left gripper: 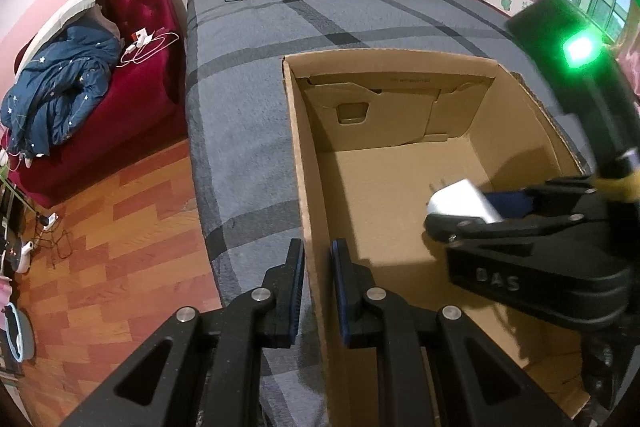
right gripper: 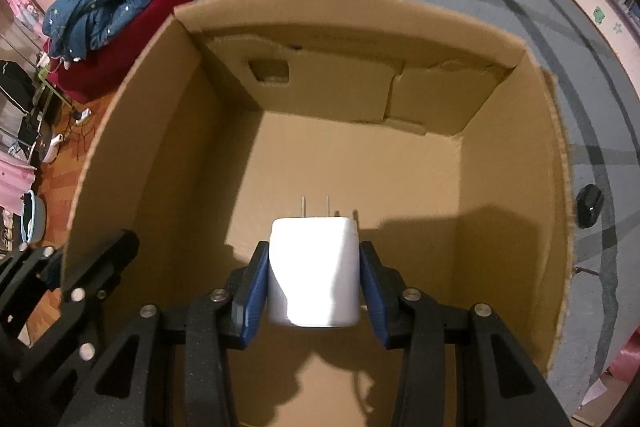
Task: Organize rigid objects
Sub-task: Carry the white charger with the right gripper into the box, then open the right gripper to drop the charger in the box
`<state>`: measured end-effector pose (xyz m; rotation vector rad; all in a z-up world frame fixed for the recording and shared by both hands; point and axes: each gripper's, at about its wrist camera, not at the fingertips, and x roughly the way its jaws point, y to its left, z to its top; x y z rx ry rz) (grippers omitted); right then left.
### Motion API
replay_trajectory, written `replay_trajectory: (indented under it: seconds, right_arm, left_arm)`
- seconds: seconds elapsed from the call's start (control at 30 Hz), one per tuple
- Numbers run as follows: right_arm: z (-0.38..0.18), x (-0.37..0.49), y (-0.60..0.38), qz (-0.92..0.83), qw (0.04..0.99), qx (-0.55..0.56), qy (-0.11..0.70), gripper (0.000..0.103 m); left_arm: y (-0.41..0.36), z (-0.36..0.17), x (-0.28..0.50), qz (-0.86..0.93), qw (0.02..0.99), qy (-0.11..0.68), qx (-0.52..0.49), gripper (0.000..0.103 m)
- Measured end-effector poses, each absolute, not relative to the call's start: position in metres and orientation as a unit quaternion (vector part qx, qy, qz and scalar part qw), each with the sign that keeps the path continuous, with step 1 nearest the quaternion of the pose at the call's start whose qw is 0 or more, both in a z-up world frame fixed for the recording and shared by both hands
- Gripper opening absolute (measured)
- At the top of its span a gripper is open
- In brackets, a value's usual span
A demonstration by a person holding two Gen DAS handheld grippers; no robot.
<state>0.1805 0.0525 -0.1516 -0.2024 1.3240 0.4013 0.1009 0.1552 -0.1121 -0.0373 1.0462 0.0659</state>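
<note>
We pinched the box wall [left gripper: 310,227] with the left gripper [left gripper: 318,291] (to steady it), while the right gripper [right gripper: 314,283] carried the white charger [right gripper: 314,271] inside, above the floor.

A white plug adapter [right gripper: 314,273] — smooth, boxy, two metal prongs pointing away from the right gripper [right gripper: 314,291] — sits clamped between its blue pads, hanging inside an open cardboard box [right gripper: 120,155] whose left wall the left gripper [left gripper: 316,291] straddles, pinched shut.
</note>
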Motion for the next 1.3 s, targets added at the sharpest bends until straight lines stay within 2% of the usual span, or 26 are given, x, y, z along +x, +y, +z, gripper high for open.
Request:
replay_trajectory:
  seconds: [0.3, 0.57, 0.73, 1.17, 1.3]
  right_arm:
    - [-0.163, 0.185, 0.047, 0.183, 0.745, -0.082, 0.637, 0.047]
    - [-0.16, 0.187, 0.048, 0.186, 0.751, -0.087, 0.627, 0.052]
    - [-0.149, 0.185, 0.047, 0.185, 0.764, -0.086, 0.612, 0.059]
    - [-0.108, 0.173, 0.04, 0.189, 0.793, -0.08, 0.574, 0.059]
    - [-0.089, 0.17, 0.026, 0.181, 0.805, -0.082, 0.559, 0.063]
  left_arm:
    - [0.159, -0.111, 0.101, 0.027, 0.866, 0.498, -0.037, 0.015]
    - [0.16, -0.111, 0.102, 0.025, 0.864, 0.5, -0.049, 0.015]
    - [0.163, -0.112, 0.102, 0.023, 0.864, 0.499, -0.056, 0.015]
    - [0.16, -0.112, 0.103, 0.026, 0.864, 0.501, -0.05, 0.015]
    - [0.16, -0.112, 0.102, 0.027, 0.863, 0.501, -0.055, 0.015]
